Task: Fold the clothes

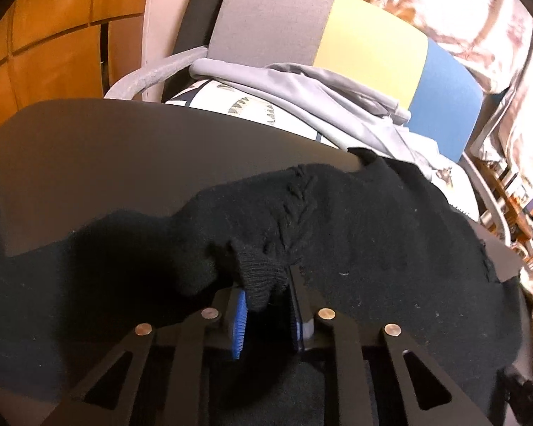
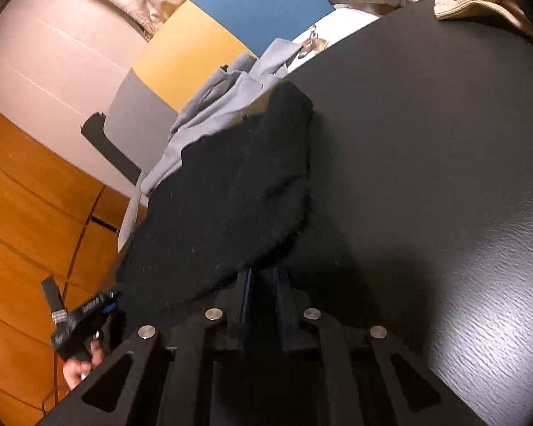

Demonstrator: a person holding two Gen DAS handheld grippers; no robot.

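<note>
The left claw [image 1: 266, 305] holds a bunched ribbed fold of the black knit sweater [image 1: 337, 220] between its blue pads [image 1: 240, 323], the jaws drawn narrow around the cloth. The sweater spreads away from this claw in all directions across the dark desk [image 1: 124, 149], with a cable-knit ridge running straight ahead of the fingertips.

The right claw [image 2: 263, 284] is nearly closed, its jaws pinching the near edge of the same sweater, which stretches ahead and to the left of it as a long dark mass. Bare desk lies to the right of this claw.

Beyond both claws, past the far edge of the desk, a chair [image 1: 369, 46] with a grey, yellow and blue back carries a pale grey garment [image 1: 302, 96] draped over a white patterned cushion [image 1: 252, 106]. Low to the left of the right claw, a hand [image 2: 80, 362] grips the handle of the other tool over the wooden floor [image 2: 25, 213].
</note>
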